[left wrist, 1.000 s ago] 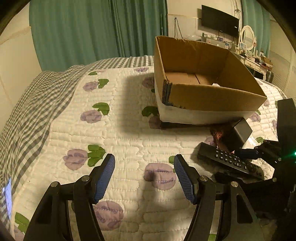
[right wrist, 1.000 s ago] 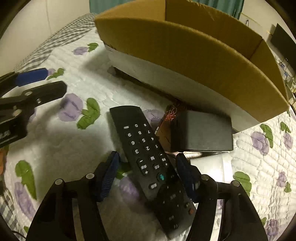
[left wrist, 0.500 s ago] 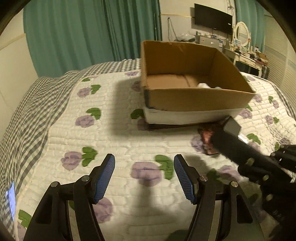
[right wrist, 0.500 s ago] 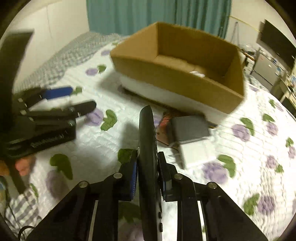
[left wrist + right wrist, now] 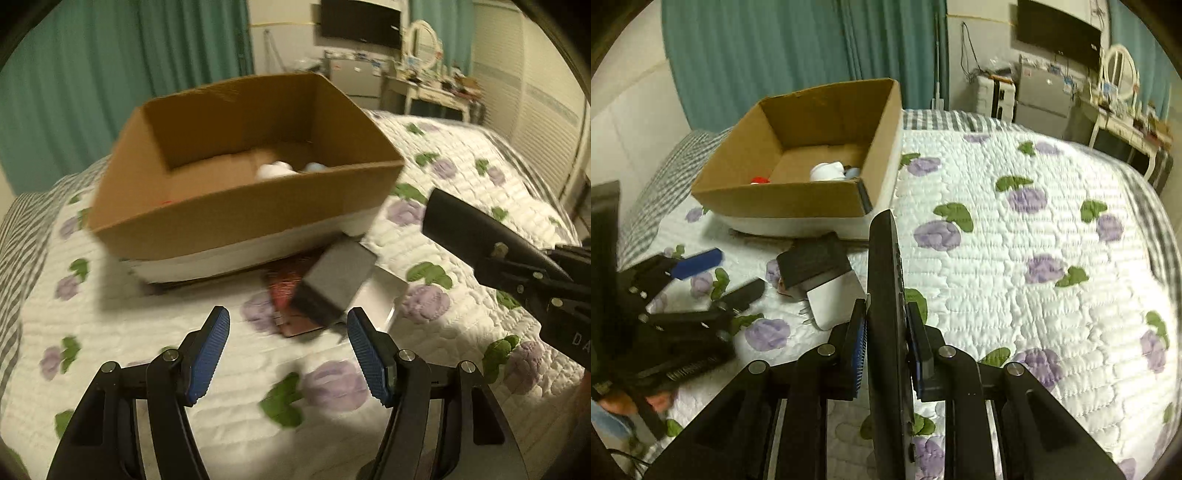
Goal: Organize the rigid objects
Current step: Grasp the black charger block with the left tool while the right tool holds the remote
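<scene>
My right gripper (image 5: pixel 886 343) is shut on a black remote control (image 5: pixel 884 280), held on edge above the bed; the remote's tip also shows in the left wrist view (image 5: pixel 465 229). My left gripper (image 5: pixel 288 354) is open and empty, hovering just in front of a black box (image 5: pixel 334 282) that lies on a red-patterned flat item (image 5: pixel 284 291) and a white card (image 5: pixel 833 299). An open cardboard box (image 5: pixel 236 206) sits behind them on a white base. It holds a white object (image 5: pixel 827 171), a red one (image 5: pixel 760 180) and a pale blue one.
The quilt (image 5: pixel 1015 258) with purple flowers covers the bed, with a wide stretch to the right of the box. Teal curtains (image 5: pixel 775 51) hang behind. A desk with clutter, a mirror and a wall TV (image 5: pixel 1058 37) stand at the far right.
My right gripper closed on the remote and lifted it off the quilt, turning it on edge. My left gripper moved right, toward the black box.
</scene>
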The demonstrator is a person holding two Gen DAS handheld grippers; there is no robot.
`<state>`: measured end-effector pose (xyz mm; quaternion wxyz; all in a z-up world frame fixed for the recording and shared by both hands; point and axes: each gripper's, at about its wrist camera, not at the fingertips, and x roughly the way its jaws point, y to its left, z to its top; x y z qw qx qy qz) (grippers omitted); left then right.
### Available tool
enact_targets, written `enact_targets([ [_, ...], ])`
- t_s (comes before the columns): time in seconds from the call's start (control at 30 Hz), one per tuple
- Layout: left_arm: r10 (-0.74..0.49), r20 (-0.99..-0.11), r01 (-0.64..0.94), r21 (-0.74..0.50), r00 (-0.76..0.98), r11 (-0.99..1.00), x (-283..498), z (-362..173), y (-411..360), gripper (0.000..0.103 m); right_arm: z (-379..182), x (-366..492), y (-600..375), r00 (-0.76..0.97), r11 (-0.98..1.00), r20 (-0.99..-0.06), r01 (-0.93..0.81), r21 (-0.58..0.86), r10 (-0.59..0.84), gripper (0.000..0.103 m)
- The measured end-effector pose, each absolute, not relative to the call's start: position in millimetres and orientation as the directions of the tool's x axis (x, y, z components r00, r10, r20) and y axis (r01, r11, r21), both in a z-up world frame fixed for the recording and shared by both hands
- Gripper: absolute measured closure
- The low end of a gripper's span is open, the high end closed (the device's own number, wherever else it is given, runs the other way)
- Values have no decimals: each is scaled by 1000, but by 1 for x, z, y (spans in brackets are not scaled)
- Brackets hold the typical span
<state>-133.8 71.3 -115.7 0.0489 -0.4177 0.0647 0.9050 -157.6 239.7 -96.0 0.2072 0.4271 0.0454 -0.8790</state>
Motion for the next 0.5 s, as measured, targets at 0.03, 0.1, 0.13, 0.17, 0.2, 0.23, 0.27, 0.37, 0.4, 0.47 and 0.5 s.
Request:
enact_targets([
  [0.03,39,-766,-156,81,-642,-984,-136,-119,76,34,-97,-159,239,-547,-910,-770,403,101,-328,84],
  [0.1,43,-771,-183,96,-635,-978,-143,-123,84,34,-99,-162,241,-541,-909,-771,400,115,-336,84],
  [0.13,45,-772,-194,103,-634,-975,-147,-125,87,34,-99,-164,242,-537,-910,-772,397,123,-339,84],
  [0.17,48,-772,-205,107,-633,-973,-151,-126,90,34,-100,-165,242,-533,-910,-774,394,129,-341,84],
  [0.2,54,-773,-222,114,-632,-968,-157,-128,93,34,-101,-166,243,-529,-910,-776,392,134,-342,84],
  [0.23,54,-775,-231,121,-630,-965,-160,-128,96,34,-102,-166,243,-527,-911,-778,390,137,-343,84],
  [0.27,50,-779,-239,129,-625,-962,-165,-131,97,34,-102,-166,244,-524,-910,-779,390,142,-346,84],
  [0.37,62,-796,-261,123,-603,-957,-179,-139,100,34,-103,-167,245,-520,-909,-779,388,151,-351,84],
  [0.4,85,-797,-269,100,-598,-958,-182,-139,100,34,-104,-168,245,-520,-910,-779,386,151,-350,84],
  [0.47,117,-800,-276,63,-589,-959,-186,-138,99,34,-105,-169,244,-514,-911,-784,384,151,-347,84],
  [0.5,129,-800,-281,52,-586,-958,-186,-138,98,37,-105,-168,244,-514,-912,-785,383,149,-344,84],
])
